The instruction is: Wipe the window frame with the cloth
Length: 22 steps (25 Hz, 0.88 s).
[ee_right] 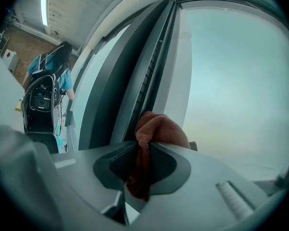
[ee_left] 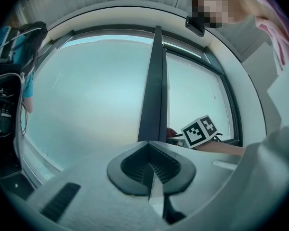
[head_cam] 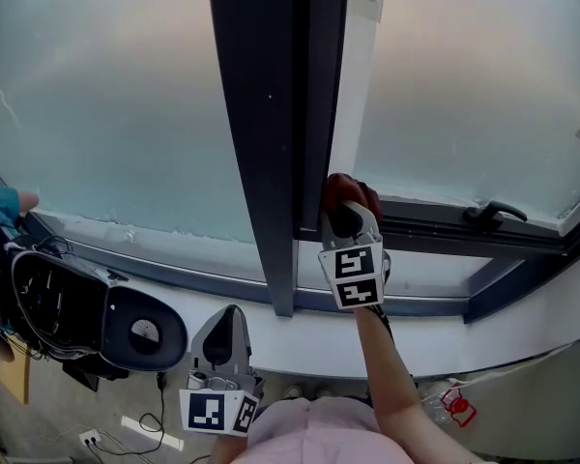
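Observation:
A dark vertical window frame bar point(head_cam: 271, 114) divides two frosted panes. My right gripper point(head_cam: 346, 211) is shut on a reddish-brown cloth point(head_cam: 350, 188) and presses it against the right side of the bar near its lower end, just above the sill. In the right gripper view the cloth point(ee_right: 156, 129) bulges out of the jaws against the frame point(ee_right: 135, 81). My left gripper point(head_cam: 229, 315) hangs lower, in front of the sill and left of the bar's foot, shut with nothing in it. From the left gripper view the bar point(ee_left: 154, 90) rises straight ahead.
A white sill point(head_cam: 445, 341) runs below the window. A dark window handle point(head_cam: 493, 213) sits on the right sash. Dark equipment with cables point(head_cam: 68, 307) stands at the left, with a person in teal point(ee_right: 55, 71) beside it.

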Available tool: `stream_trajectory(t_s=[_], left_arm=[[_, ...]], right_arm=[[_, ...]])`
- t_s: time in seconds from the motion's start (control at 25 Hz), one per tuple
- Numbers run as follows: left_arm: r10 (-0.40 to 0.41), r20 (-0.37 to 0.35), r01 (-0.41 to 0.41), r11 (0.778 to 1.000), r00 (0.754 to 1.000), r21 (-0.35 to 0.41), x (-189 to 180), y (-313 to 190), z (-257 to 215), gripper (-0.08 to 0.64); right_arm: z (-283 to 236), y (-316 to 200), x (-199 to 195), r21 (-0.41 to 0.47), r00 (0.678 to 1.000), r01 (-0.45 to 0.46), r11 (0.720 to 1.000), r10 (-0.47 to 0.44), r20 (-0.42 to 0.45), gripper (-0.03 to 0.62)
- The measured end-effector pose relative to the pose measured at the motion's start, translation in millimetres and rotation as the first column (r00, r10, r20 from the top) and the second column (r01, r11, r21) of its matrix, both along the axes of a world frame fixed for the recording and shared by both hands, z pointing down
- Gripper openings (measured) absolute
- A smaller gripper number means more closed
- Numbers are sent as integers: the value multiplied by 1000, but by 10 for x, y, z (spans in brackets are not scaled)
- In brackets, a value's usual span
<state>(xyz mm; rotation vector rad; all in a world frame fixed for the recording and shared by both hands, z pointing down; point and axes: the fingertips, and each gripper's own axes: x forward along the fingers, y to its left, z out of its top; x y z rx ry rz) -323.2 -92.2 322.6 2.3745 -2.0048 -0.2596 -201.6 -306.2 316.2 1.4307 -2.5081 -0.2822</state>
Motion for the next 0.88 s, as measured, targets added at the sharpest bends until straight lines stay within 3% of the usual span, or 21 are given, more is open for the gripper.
stream_trajectory(t_s=[0.32, 0.88], left_arm=[[25, -5, -25, 1000, 1000, -2, 174, -73, 33, -5], [132, -2, -132, 991, 991, 2, 632, -267, 28, -5]], right_arm=[[14, 0, 192, 7, 1000, -16, 1000, 17, -24, 71], [-18, -93, 1644, -21, 959, -276, 961, 277, 60, 71]])
